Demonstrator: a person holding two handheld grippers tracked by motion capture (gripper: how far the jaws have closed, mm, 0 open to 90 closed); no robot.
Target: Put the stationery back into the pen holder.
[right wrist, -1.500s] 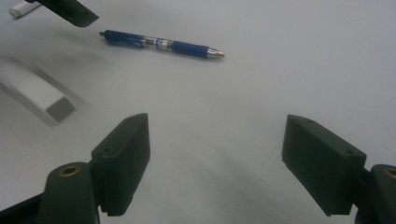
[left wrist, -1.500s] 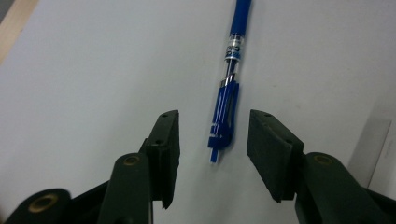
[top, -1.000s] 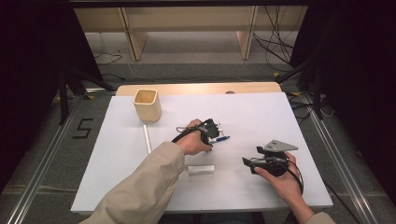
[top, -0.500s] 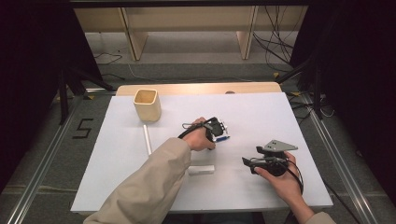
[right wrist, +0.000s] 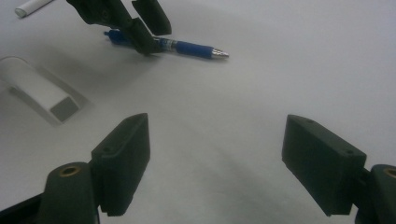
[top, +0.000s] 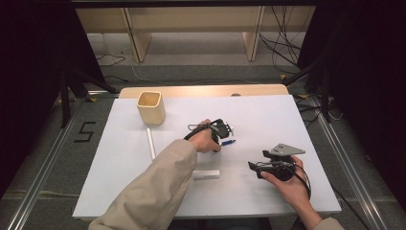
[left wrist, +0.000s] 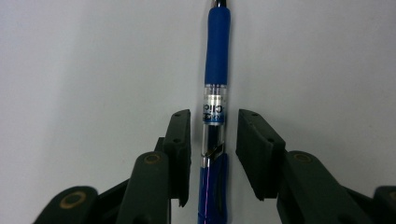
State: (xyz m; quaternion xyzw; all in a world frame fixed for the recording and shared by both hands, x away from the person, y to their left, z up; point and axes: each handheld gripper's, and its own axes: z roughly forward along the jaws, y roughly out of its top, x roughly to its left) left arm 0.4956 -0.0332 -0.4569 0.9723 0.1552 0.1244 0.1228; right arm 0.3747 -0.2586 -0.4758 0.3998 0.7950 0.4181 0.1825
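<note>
Left gripper (left wrist: 209, 154) over the blue click pen with clear barrel and rubber grip (left wrist: 215, 107), jaws straddling it; they have just been closing, and a thin gap shows on each side, so the pads are not pressing yet. In the left gripper view the pen runs straight up the middle of the frame, tip toward the top edge, clip end between my jaws. Compared with a second ago in the high view, my left hand has crept slightly toward the right of the frame and settled on the pen (top: 228, 142), which lies flat on the white table sheet (top: 268, 115) just right of centre

Reading: grasp is nearly made; a little more closing should seat the pads on the barrel near the clip

Right gripper (right wrist: 215, 163) idle at lower right of the high view (top: 261, 168), jaws wide with nothing between them

Room to move:
- small white rectangular block (top: 207, 174) lower centre, apart from the pen
- white stick-like marker (top: 151, 143) left of centre, well apart
- pale wooden square cup (top: 151, 107) upper left, well apart; open sheet between it and the pen
- sheet edges all well away from the pen
</note>
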